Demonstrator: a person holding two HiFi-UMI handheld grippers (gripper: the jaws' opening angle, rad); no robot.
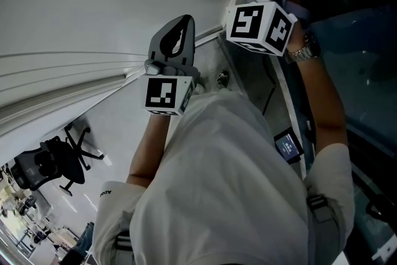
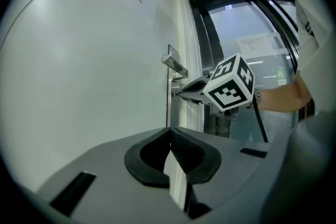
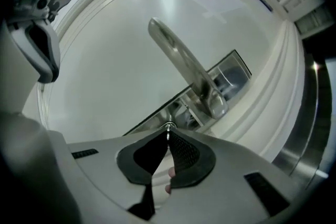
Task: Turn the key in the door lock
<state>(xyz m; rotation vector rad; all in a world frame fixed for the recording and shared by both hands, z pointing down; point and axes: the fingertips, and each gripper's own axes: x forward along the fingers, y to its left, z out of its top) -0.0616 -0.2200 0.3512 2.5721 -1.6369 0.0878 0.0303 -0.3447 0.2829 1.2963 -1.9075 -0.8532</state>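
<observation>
Our right gripper (image 3: 168,135) nips the key (image 3: 168,126) by its edge; twisting off-axis, we could slip off. Our left gripper (image 2: 169,134) hangs closed, empty.

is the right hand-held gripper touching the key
Touching. The right gripper view shows the right hand-held gripper with its jaws closed on the small metal key at their tips.

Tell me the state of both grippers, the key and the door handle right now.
Left gripper: shut, empty, held back from the door.
Right gripper: shut on the key, close to the door, below the handle.
Key: pinched at the jaw tips.
Door handle: touched by neither gripper.
</observation>
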